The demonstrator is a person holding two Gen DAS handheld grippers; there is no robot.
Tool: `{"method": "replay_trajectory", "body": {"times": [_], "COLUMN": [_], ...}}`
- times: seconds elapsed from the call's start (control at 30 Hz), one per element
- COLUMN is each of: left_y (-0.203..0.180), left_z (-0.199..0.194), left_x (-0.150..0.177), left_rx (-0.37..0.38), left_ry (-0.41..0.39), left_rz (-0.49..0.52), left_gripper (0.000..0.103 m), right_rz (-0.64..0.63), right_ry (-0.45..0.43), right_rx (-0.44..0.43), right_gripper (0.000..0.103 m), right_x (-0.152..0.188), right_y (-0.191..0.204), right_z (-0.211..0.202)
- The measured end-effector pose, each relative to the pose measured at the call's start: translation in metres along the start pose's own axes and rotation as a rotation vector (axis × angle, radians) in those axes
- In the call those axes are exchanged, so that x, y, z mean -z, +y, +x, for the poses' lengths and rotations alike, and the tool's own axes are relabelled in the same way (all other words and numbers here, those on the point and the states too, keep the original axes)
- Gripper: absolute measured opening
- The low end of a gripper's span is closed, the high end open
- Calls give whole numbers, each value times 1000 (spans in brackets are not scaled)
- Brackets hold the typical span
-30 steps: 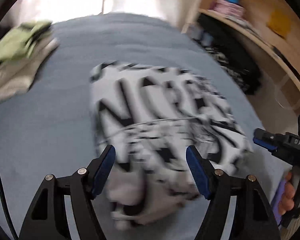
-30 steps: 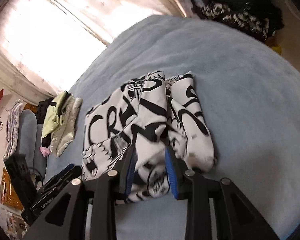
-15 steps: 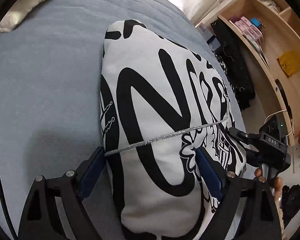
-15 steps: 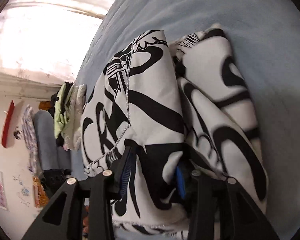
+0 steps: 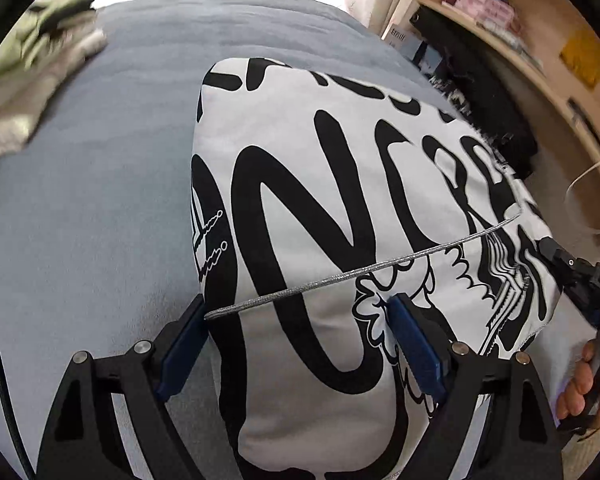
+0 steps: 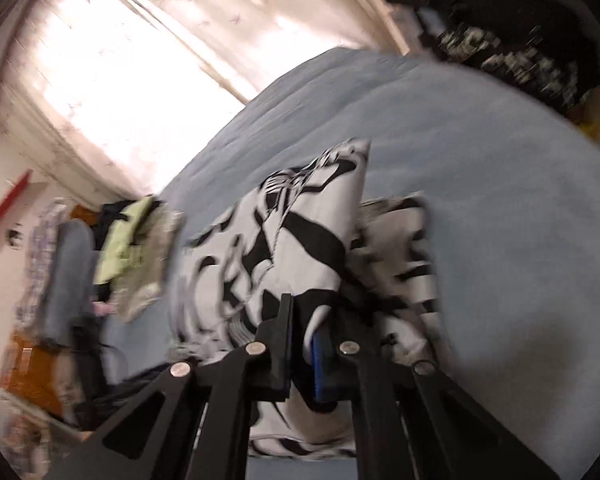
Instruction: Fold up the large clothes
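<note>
The folded garment (image 5: 340, 208) lies on the bed (image 5: 92, 208) before me, its near end between the fingers of my left tool (image 5: 296, 344). My right tool (image 6: 302, 344) grips its right edge. A clothes pile (image 5: 24, 76) sits far left; shelves (image 5: 540, 40) stand right of the bed.

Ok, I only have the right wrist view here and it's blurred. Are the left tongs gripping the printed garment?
Observer: No. The left tongs stand open, one finger on each side of the folded printed garment.
Operator: Anything lying across it?
Observer: A silver cord crosses the print, from the left finger's tip toward the right tongs.
Operator: What's past the bed on that side?
Observer: A wooden shelf with pink boxes.
</note>
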State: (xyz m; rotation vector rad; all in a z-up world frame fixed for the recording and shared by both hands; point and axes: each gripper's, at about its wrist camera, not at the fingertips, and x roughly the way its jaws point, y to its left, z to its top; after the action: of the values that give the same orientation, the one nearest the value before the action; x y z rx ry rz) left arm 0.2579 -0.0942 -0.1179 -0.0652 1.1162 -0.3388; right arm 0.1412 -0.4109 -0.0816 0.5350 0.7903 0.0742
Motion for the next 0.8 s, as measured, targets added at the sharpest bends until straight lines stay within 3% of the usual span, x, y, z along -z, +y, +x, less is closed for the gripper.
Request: {"method": "replay_trajectory", "body": {"times": [0.07, 0.2, 0.43, 0.53, 0.6, 0.7, 0.8], "left_y": [-8, -19, -17, -17, -17, -9, 17], "left_z": [10, 22, 14, 4, -10, -32, -31], "left_x": [2, 4, 2, -3, -7, -17, -31], "left_rx": [-71, -125, -92, -76, -60, -16, -9], "left_ry": [5, -21, -3, 1, -35, -102, -105], "left_rz": [16, 44, 15, 21, 42, 50, -24], "left_gripper": [87, 95, 97, 96, 96, 96, 96], "right_rz": [34, 89, 86, 117, 125, 110, 130], "right_ry": [27, 63, 110, 101, 82, 79, 128], "right_rx": [65, 99, 115, 44, 22, -2, -31], "right_gripper": [3, 3, 6, 22, 49, 54, 54], "right_x": [6, 15, 0, -12, -24, -40, -53], "right_y": [-17, -37, -30, -34, -34, -28, -28], "right_z": [18, 44, 33, 25, 25, 37, 63]}}
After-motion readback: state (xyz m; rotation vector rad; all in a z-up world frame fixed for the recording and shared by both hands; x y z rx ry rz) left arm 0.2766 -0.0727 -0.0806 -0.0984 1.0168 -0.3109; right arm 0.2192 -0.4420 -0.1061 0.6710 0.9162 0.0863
